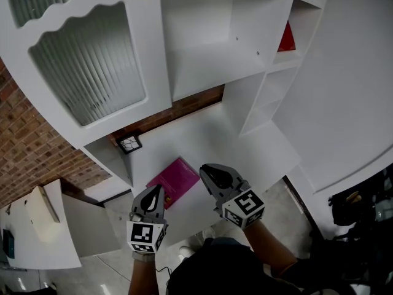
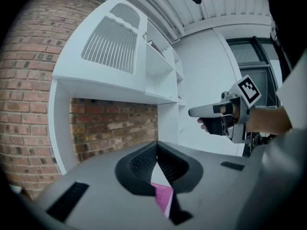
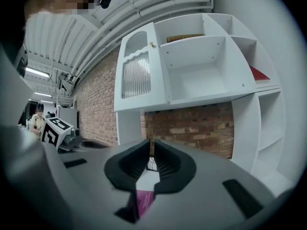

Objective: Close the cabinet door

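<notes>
Two claws before the white cabinet.
Left claw [image 1: 158, 189] and right claw [image 1: 206, 168], both clenched and empty, hover at 6 o'clock; ribbed-glass cabinet door [image 1: 92, 66] at 11 o'clock.

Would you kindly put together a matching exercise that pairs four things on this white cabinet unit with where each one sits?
Things:
1. cabinet door
2. magenta book
3. red book
4. black-framed tile

Places:
A. in the narrow right-hand shelf
B. flat on the desk top
C. left of the open compartment
D. back left corner, near the brick wall

Pairs: 1-C, 2-B, 3-A, 4-D
</notes>
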Motion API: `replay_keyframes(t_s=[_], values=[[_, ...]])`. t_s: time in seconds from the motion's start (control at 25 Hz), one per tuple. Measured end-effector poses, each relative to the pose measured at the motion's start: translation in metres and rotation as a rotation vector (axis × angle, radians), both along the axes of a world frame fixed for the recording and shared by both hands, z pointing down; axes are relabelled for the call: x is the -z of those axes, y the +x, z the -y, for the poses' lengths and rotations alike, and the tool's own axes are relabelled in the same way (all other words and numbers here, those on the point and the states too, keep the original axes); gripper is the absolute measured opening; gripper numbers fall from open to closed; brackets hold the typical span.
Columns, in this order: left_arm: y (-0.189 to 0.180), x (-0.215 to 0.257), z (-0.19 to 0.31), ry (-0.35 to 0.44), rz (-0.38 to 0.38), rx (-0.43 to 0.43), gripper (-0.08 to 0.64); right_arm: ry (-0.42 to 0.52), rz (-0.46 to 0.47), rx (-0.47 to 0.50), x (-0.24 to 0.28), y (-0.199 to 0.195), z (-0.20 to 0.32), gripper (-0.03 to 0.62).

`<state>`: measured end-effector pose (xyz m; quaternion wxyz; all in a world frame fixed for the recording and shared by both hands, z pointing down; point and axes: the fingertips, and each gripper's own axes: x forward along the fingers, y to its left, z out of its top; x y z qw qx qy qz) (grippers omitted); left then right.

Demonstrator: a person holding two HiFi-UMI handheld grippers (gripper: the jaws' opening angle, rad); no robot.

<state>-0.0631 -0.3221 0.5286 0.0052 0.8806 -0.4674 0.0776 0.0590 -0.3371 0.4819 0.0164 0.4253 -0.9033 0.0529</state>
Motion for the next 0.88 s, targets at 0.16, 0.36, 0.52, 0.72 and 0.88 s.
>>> replay_keyframes(t_s=[0.16, 0.36, 0.52, 0.72, 0.88], values=[[0.009, -0.01, -0.01, -0.019, -0.015, -0.022, 0.009, -0.04, -0.02, -0.021, -0.018, 0.006, -0.014, 0.038], [0.011, -0.018, -0.016, -0.012, 0.014, -0.028, 0.009, -0.065, -0.012, -0.019, -0.032, 0.009, -0.025, 0.038], [0.007, -0.02, -0.016, -0.02, 0.012, -0.024, 0.009, -0.067, -0.05, -0.009, -0.037, 0.006, -0.032, 0.038], [0.007, -0.018, -0.019, -0.017, 0.015, -0.029, 0.009, -0.109, -0.044, 0.009, -0.046, -0.002, -0.04, 0.038], [0.008, -0.017, -0.02, -0.022, 0.016, -0.034, 0.009, -0.131, -0.058, 0.0, -0.047, -0.004, -0.037, 0.038]])
